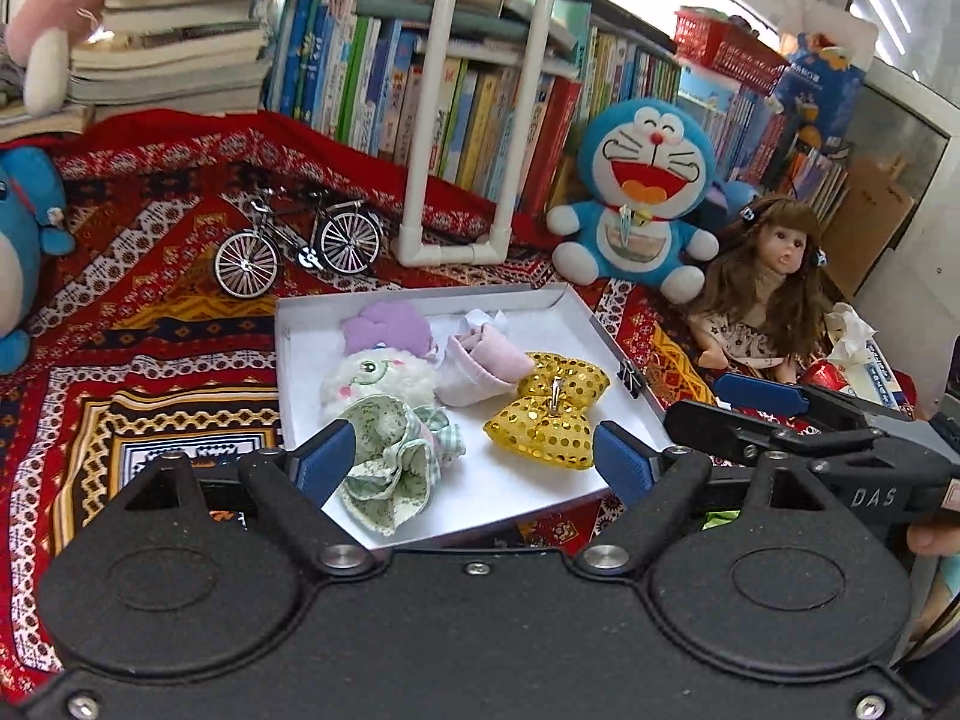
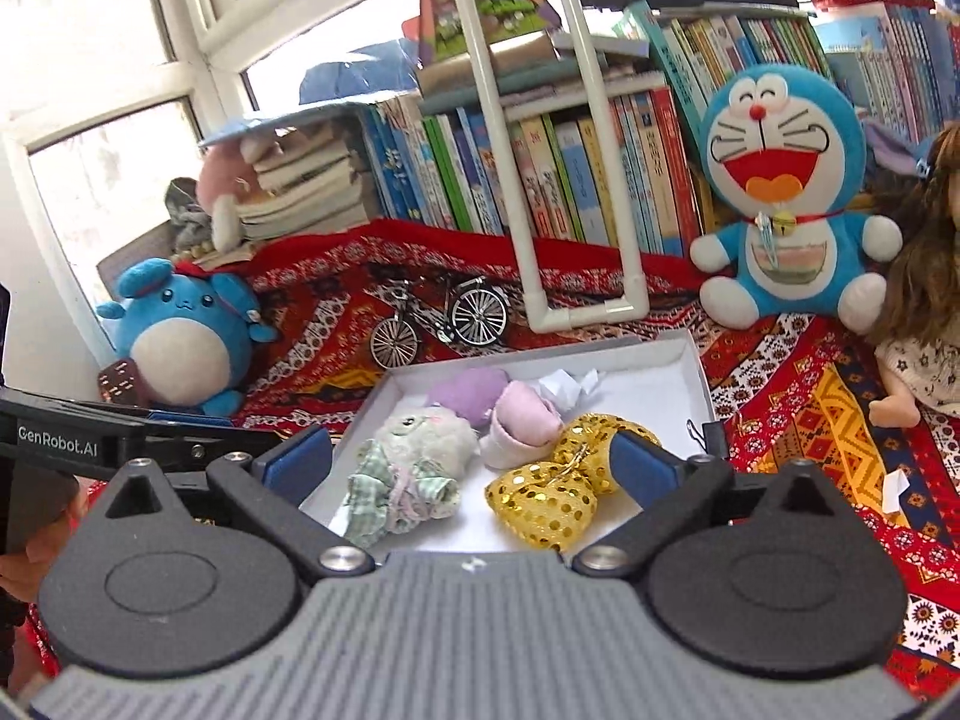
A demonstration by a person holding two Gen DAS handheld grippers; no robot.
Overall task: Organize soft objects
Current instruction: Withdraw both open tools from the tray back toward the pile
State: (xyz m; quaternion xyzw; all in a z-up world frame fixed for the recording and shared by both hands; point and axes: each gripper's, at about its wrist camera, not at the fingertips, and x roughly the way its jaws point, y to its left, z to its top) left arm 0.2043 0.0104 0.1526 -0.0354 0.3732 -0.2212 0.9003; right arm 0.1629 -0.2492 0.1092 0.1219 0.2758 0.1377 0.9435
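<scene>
White shallow box [image 1: 576,306] lies on the patterned red cloth [image 1: 150,324], holding four soft things: a white plush toy in a green frilled dress [image 1: 384,414] at its left side, a gold sequin bow [image 1: 549,414] at its right, pink socks [image 1: 480,369] between them, and a crumpled white scrap [image 2: 567,387] at its back wall. Left gripper [image 1: 474,459] and right gripper [image 2: 474,459] hover at the box's near edge, jaws wide apart, gripping nothing.

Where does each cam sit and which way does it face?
Left wrist: on the left gripper, angled down at the white box; its own open fingers, plus the right gripper at right.
Right wrist: on the right gripper, facing the same box; open fingers, left gripper body at left.
Shared: gold sequin bow, blue cat plush.
</scene>
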